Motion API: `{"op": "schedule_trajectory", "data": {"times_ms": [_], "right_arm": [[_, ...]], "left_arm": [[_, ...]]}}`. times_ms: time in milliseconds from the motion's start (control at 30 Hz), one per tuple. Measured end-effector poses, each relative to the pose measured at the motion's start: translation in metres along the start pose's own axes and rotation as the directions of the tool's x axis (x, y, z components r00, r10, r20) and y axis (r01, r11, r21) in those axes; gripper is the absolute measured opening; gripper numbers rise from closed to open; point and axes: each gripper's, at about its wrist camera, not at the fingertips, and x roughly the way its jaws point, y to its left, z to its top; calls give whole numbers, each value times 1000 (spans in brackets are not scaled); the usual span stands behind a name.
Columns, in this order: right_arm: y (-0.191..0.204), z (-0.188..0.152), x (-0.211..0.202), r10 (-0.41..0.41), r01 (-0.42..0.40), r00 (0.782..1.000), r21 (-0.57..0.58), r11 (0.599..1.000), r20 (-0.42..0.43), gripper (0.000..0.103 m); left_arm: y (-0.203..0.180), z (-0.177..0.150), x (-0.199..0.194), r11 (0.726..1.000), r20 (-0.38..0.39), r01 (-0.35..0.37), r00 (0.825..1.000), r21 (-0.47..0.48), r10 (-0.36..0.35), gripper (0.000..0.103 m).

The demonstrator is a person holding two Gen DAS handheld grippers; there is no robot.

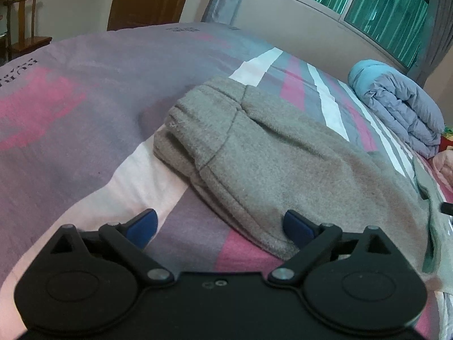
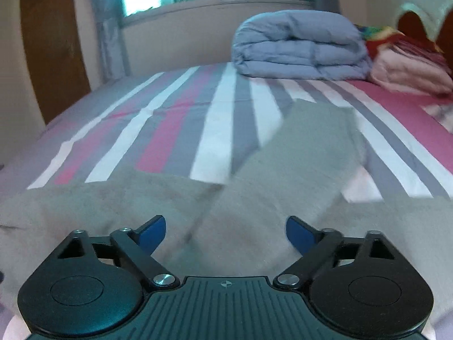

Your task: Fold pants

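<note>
Grey fleece pants (image 1: 269,153): lying on the bed (image 1: 85,90), on its striped sheet of pink, grey and white. In the left wrist view the gathered waistband end (image 1: 195,107) sits toward the middle of the bed, with a seam line running across the fabric. The near edge of the pants drops behind the gripper body, and the right side runs out of frame, so the full outline cannot be made out.

Pants, right wrist view (image 2: 297,155): blurred; one leg reaches across the stripes toward the folded duvet, and the rest spreads wide across the lower frame, partly hidden by the gripper. Layering of the fabric is hard to judge here.

Left gripper (image 1: 220,226): jaws apart, nothing between them. The right blue pad (image 1: 297,226) is over the edge of the pants, the left pad over bare sheet; whether either touches cannot be told.

Right gripper (image 2: 226,232): jaws apart, empty, above the pants; contact cannot be told.

Folded blue-grey duvet (image 2: 300,48): at the far end of the bed from the pants, below the window (image 1: 368,8).

Pink and multicoloured bedding (image 2: 407,62): just beside the duvet, cut off at the frame edge.

Wooden chair (image 1: 25,25): beyond the bed, partly cropped.
</note>
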Motion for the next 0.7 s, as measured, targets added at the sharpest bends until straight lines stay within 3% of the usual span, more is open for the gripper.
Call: {"op": "schedule_trajectory", "data": {"times_ms": [100, 200, 233, 267, 333, 400, 533, 567, 600, 700], "right_arm": [[17, 16, 34, -93, 89, 994, -73, 993, -62, 72], [16, 25, 68, -191, 176, 974, -120, 977, -126, 69], [15, 24, 71, -206, 187, 969, -135, 973, -140, 58], [9, 23, 72, -188, 171, 971, -119, 978, -150, 17], [-13, 20, 55, -141, 138, 979, -35, 990, -144, 7], [-28, 9, 23, -127, 128, 986, -4, 992, -103, 7], [-65, -37, -17, -83, 102, 985, 124, 987, -152, 9], [-70, -51, -19, -95, 120, 979, 131, 984, -179, 25], [-74, -62, -19, -103, 129, 977, 134, 982, -187, 33], [-80, -61, -42, -65, 79, 994, 159, 984, -88, 33]], "left_arm": [[1, 0, 0, 1000, -2, 3, 1000, -4, -3, 90], [0, 1, 1, 1000, -4, 6, 1000, -8, -6, 91], [1, 1, 0, 1000, -5, 8, 1000, -7, -8, 91], [1, 1, 0, 1000, -6, 12, 1000, -8, -12, 91], [2, 1, 0, 1000, -5, 18, 1000, -9, -18, 91], [2, 0, 0, 1000, -1, 21, 1000, -6, -21, 91], [0, -1, -1, 1000, 3, 19, 1000, 0, -19, 92], [0, -1, -1, 1000, 0, 18, 1000, 0, -18, 92], [0, 0, -1, 1000, -5, 17, 1000, 0, -17, 91], [-4, 5, -8, 1000, -19, 9, 1000, -16, -10, 90]]}}
